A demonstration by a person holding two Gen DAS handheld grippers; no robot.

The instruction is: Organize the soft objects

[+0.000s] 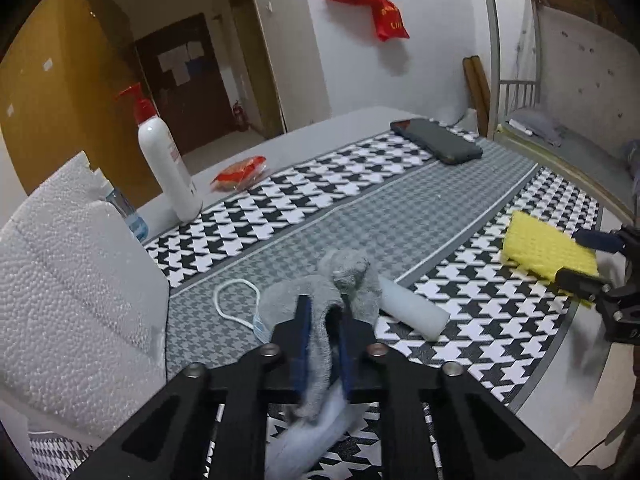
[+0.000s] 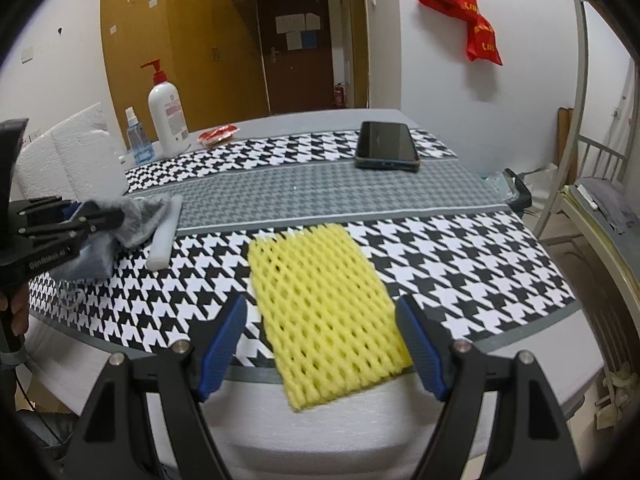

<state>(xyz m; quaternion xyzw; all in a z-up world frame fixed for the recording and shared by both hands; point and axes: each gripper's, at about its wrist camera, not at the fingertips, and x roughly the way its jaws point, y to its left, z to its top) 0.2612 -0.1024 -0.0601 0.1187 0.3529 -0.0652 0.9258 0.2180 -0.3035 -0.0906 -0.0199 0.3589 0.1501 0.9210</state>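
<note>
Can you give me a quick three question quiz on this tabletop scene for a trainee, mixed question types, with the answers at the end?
1. True or false: the left gripper has its jaws shut on the grey cloth.
2. Multiple choice: what lies between the open jaws of the right gripper? A) the phone B) the yellow foam net C) the white foam tube
3. Short answer: what colour is the pump on the white lotion bottle?

Key:
1. True.
2. B. The net lies flat on the houndstooth mat, not yet gripped.
3. Red.
</note>
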